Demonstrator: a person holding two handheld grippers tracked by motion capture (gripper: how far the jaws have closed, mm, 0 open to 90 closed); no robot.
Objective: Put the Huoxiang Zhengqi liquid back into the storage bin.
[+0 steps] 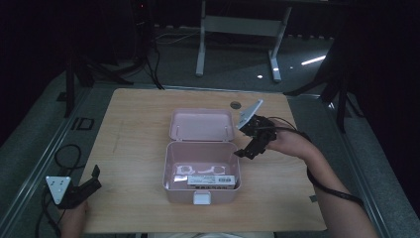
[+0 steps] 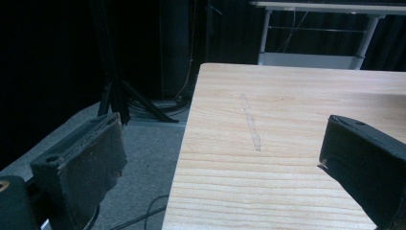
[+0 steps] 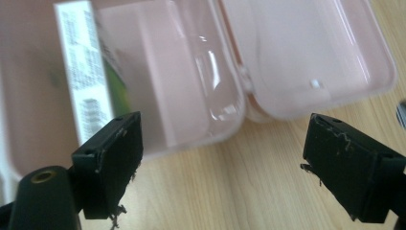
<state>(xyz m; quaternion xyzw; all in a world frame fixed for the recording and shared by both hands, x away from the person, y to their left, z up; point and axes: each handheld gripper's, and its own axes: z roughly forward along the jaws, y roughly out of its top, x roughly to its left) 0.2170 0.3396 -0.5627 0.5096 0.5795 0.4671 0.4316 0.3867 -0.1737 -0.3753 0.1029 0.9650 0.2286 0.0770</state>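
Handling: pink box (image 1: 201, 171) judged light, stiff, slick plastic; grasp advised at lid (image 1: 201, 125) edge.
Right gripper (image 1: 246, 150): spread, empty, beside box.
Left gripper (image 1: 90, 179): spread, empty, well apart from box.

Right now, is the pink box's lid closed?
No, the pink box sits open, its lid folded back flat on the table behind it.

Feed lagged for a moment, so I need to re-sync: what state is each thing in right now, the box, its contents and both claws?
Pink box: open, upright on the table.
Lid: swung fully back, lying flat behind the box.
Latch: undone, at the box's front.
Labelled packet: lying flat inside the box.
Left claw: open, empty, at the table's near left corner.
Right claw: open, empty, beside the box's right rim.
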